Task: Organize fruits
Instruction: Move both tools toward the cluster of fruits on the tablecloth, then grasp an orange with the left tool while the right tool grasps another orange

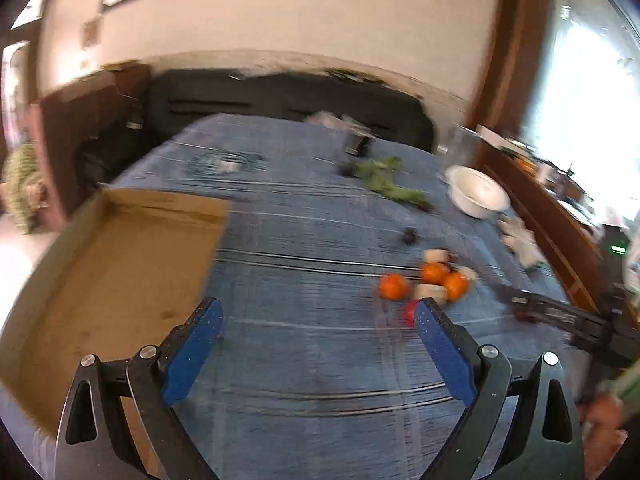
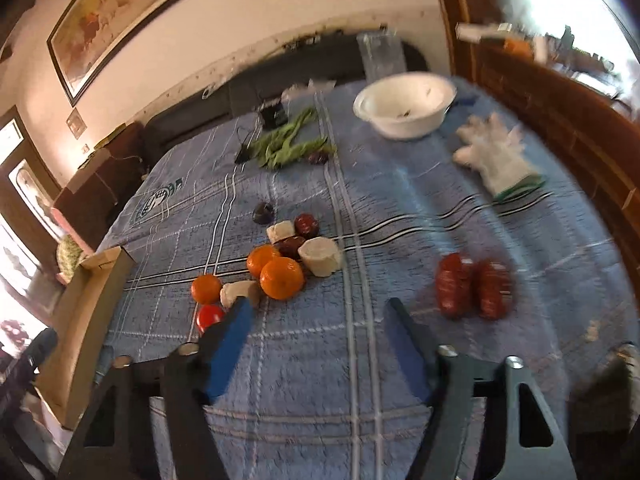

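A: Hovering, both. Left gripper [image 1: 318, 312] and right gripper [image 2: 318, 312] spread wide, holding nothing.
B: Fruit?
A: Oranges [image 2: 281, 278] clustered mid-table; cardboard tray [image 1: 100, 280] waits at the left edge, probably their destination.

Bare tablecloth [image 2: 400, 208] (centre) between fruit cluster [image 2: 276, 264] and bowl [image 2: 404, 110].

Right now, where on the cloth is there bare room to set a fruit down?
Bare cloth lies between the white bowl, the glove and the two red fruits. The cardboard tray looks empty. It is crowded around the oranges.
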Available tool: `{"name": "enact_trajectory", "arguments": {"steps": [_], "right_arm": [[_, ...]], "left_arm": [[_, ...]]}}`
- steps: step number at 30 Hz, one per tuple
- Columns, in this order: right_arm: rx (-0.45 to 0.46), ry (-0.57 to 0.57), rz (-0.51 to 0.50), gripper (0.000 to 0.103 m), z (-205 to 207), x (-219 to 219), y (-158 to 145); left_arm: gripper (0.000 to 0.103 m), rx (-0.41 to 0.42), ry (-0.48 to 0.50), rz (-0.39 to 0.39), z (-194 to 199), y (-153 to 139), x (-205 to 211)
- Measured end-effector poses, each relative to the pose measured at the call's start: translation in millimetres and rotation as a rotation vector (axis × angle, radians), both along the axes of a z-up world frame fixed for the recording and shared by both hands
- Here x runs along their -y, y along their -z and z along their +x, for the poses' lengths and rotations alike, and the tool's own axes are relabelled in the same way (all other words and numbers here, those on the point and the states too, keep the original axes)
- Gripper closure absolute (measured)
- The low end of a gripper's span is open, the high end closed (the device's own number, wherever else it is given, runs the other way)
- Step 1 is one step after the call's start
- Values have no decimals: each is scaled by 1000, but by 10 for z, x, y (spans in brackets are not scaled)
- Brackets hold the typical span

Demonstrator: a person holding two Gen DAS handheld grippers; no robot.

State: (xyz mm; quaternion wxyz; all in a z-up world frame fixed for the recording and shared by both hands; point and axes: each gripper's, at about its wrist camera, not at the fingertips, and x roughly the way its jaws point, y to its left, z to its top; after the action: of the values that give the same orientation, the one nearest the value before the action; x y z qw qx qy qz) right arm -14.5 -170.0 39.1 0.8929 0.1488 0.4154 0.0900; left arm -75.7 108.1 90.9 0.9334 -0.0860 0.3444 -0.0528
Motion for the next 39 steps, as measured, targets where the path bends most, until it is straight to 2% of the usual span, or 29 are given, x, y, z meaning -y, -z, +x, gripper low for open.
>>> {"name": "enact_trajectory", "arguments": {"steps": [4,6,8,11,13,15,21,23,25,27,28,29,34,39], "right_arm": [[-55,-12,86,38,232,-48,166],[-62,-10,109,38,298,-86,218],[-59,-15,119,38,346,-118,232],[-49,-21,103,38,371,-166,262],[-40,-26,89,38,380,-195,280],[-37,-30,76,38,399,-201,303],[-38,-46,104,58,470,-199,376],[-38,-49,104,60,470,-214,384],[-33,-51,108,65,453,-219,375],[-28,-38,108,65,424,-198,371],[-27,-29,111,66,413,-182,375],[-26,-20,121,66,405,-151,375],[-17,-1,145,66,377,-70,371],[-9,-12,125,66,356,-125,353]], "left_arm": [[27,-64,107,-50,368,78,191],[28,-90,129,-69,602,168,275],[31,-124,141,-93,792,281,326],[43,-201,168,-150,1065,500,366],[53,-226,176,-157,1158,598,375],[54,-239,184,-168,1192,676,365],[56,-255,224,-174,1240,794,408],[56,-264,246,-195,1252,827,427],[56,-257,260,-173,1235,821,463],[59,-243,280,-145,1204,819,511],[74,-241,296,-145,1197,821,534],[81,-244,322,-171,1187,823,548],[80,-193,294,-103,1126,781,556],[80,-208,260,-131,1172,818,454]]}}
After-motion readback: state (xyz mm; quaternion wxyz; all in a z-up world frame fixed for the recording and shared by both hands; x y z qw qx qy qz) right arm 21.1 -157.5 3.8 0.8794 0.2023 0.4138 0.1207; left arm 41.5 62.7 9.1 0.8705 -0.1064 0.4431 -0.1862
